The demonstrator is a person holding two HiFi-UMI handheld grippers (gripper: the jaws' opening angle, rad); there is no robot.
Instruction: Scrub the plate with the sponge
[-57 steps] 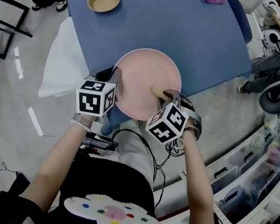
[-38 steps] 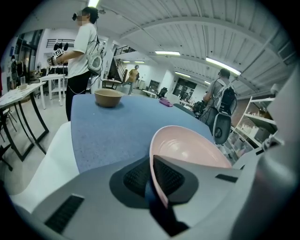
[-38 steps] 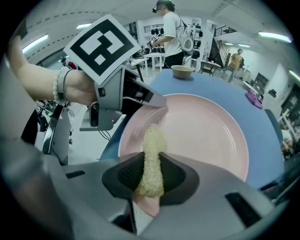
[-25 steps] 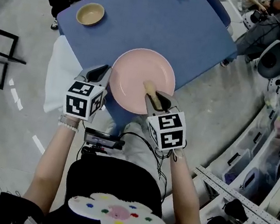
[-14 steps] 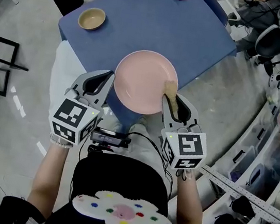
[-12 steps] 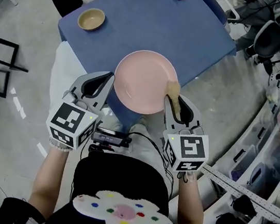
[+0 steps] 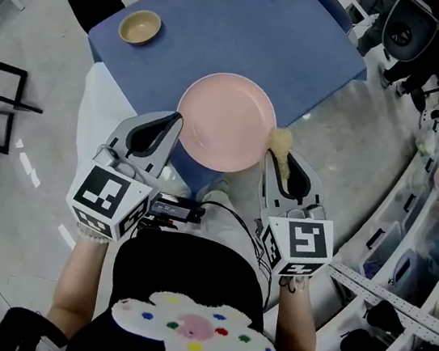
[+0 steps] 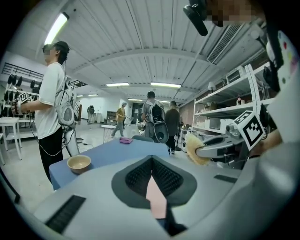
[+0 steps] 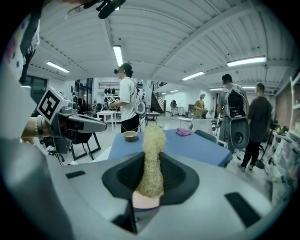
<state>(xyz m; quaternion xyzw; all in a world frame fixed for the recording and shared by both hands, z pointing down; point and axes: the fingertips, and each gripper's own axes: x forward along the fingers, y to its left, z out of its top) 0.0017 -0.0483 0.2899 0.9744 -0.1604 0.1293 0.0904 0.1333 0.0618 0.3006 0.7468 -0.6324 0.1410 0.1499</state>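
Compared with two seconds back, the sponge [image 7: 280, 143] has left the middle of the plate [image 7: 226, 118] and now sits at its right rim, just touching. Both marker cubes show larger and lower in our head view.

We see the left gripper [image 7: 174, 120] closed on the plate's left rim. Its ribbed dark fingers [image 8: 137, 176] pinch a thin pink sliver of that rim. The right gripper [image 7: 276, 159] is clamped on the sponge, which stands up between its fingers [image 9: 127, 174].

The plate is round, smooth and pale pink with a shallow raised rim. We hold it in the air over the near edge of the bench [image 7: 250, 28], which has a flat blue top. The sponge is tan, coarse and fibrous, squeezed narrow at the grip and rounded at its tip.

A small tan bowl [image 7: 139, 26] stands on the bench's far left corner, well apart from the plate. We cannot tell what is in it.
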